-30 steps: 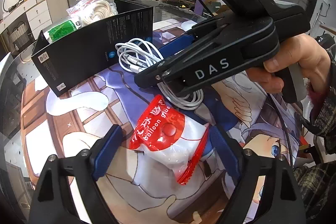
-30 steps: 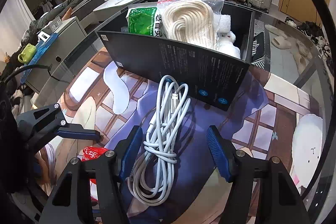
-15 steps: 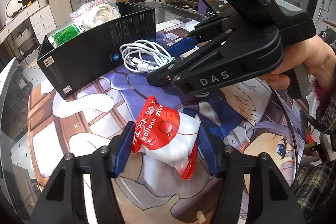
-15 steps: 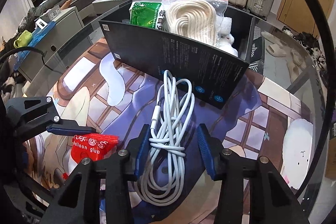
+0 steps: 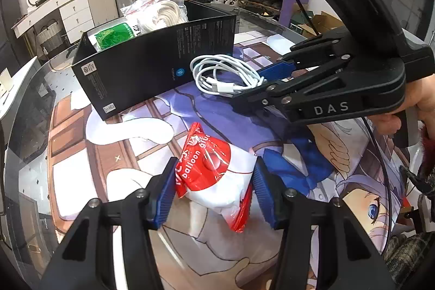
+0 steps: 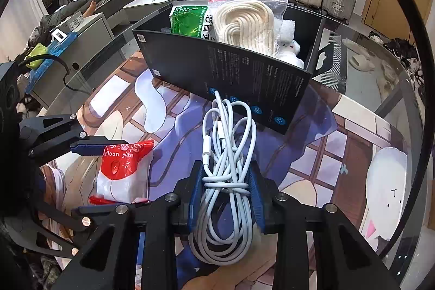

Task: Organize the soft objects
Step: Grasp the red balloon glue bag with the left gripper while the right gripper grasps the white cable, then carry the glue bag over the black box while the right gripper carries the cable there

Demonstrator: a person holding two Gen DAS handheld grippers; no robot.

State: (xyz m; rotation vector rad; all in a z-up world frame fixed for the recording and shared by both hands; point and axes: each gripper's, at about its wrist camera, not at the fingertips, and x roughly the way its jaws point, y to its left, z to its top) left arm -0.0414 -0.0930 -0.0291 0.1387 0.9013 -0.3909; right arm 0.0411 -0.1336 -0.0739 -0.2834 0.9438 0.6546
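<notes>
Here, on a printed mat (image 6: 353,148), the left gripper (image 5: 214,189) is closing, its pads pressing a red-and-white glue packet (image 5: 214,173). The right gripper (image 6: 225,189) is closing on a coiled white cable (image 6: 228,154) just beside the black box (image 6: 217,69).

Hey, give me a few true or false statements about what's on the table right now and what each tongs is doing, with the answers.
1. The white cable sits between the pads of the right tongs. True; they are closing on it.
2. The balloon glue bag is already in the black box. False; it lies on the printed mat, between the closing left tongs.
3. The box is empty. False; a bag of cream rope and a green packet stand in it.
4. The cable lies on the mat just in front of the box. True.
</notes>
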